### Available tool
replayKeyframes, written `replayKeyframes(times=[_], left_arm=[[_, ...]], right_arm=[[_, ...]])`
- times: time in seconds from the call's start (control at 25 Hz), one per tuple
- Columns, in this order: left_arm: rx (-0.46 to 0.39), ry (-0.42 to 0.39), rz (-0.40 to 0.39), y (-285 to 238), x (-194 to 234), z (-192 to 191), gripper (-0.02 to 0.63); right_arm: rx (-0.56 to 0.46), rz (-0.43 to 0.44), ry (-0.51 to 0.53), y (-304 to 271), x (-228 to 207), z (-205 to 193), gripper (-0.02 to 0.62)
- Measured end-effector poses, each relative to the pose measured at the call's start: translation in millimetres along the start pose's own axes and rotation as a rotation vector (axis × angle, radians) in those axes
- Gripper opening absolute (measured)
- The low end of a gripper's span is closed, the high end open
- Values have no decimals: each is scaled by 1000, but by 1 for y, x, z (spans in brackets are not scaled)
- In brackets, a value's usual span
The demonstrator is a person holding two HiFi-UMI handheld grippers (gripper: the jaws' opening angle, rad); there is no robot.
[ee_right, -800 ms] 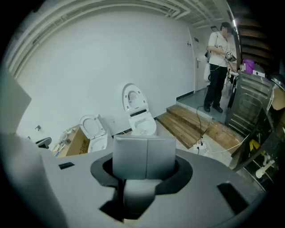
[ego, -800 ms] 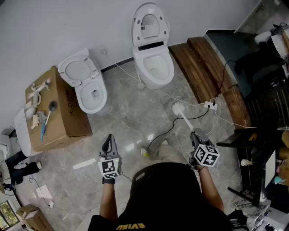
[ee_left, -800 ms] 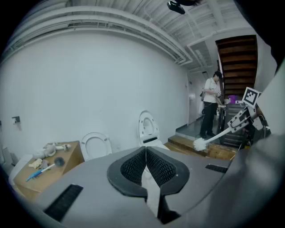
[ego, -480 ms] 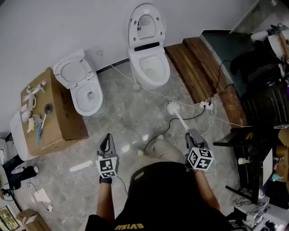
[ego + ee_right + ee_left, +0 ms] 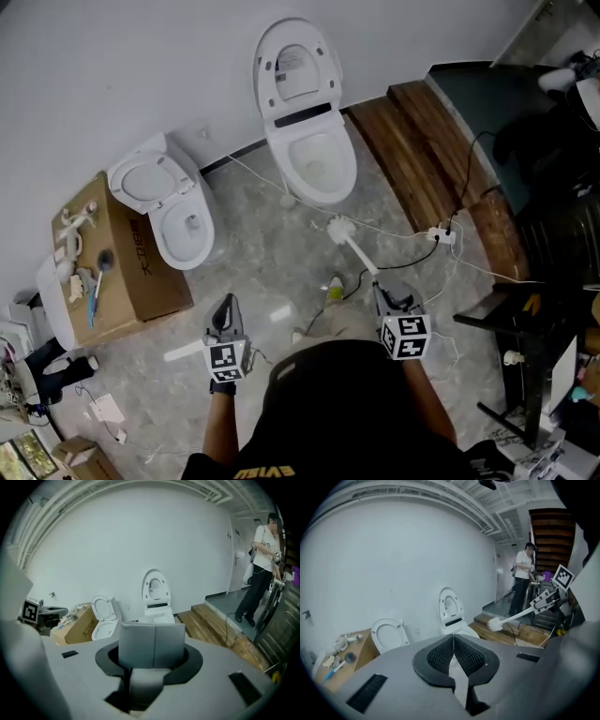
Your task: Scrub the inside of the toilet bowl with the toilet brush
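Jaws on my right gripper (image 5: 384,292) were clamped on the handle end of the toilet brush (image 5: 354,248), while those on my left gripper (image 5: 224,307) were pressed together with nothing between them. The bristle head hung over the floor (image 5: 253,255) just short of the front of the toilet bowl (image 5: 349,167), near a white cable (image 5: 403,232) that ran across the tiles toward a power strip (image 5: 441,234). I judged that scrubbing had not begun, since the head had yet to reach the bowl. Holding a long handle by its far end, I risked it twisting in my grip once the bristles met porcelain, and a low sweep could snag the cable. A second toilet (image 5: 183,225) stood to the left, beside a cardboard box (image 5: 131,272), so aim mattered. My right forearm reached forward, the brush angled ahead and leftward. My left hung low at my side, pointing ahead.
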State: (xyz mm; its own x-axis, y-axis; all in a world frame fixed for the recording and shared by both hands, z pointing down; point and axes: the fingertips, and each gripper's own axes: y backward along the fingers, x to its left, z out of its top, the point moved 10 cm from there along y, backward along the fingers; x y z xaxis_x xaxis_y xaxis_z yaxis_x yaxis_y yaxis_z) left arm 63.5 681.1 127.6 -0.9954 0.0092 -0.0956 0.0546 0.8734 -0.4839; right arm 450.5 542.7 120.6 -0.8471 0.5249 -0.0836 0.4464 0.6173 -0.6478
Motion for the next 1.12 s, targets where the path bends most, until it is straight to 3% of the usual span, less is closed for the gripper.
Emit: replayKeyframes(times=[0.24, 0.4, 0.56, 0.84, 1.12], left_arm=[[47, -7, 45, -62, -25, 59, 18], [51, -13, 48, -93, -49, 89, 18], [69, -34, 27, -124, -60, 104, 18], [45, 15, -17, -196, -39, 125, 18], [-1, 182, -140, -296, 19, 143, 18]], right_arm=[[10, 81, -14, -63, -77, 50, 158], [35, 138, -22, -100, -104, 74, 158], [34, 165, 11, -129, -109, 95, 158], [94, 156, 87, -177, -109, 133, 158], [150, 91, 173, -226, -76, 190, 158]])
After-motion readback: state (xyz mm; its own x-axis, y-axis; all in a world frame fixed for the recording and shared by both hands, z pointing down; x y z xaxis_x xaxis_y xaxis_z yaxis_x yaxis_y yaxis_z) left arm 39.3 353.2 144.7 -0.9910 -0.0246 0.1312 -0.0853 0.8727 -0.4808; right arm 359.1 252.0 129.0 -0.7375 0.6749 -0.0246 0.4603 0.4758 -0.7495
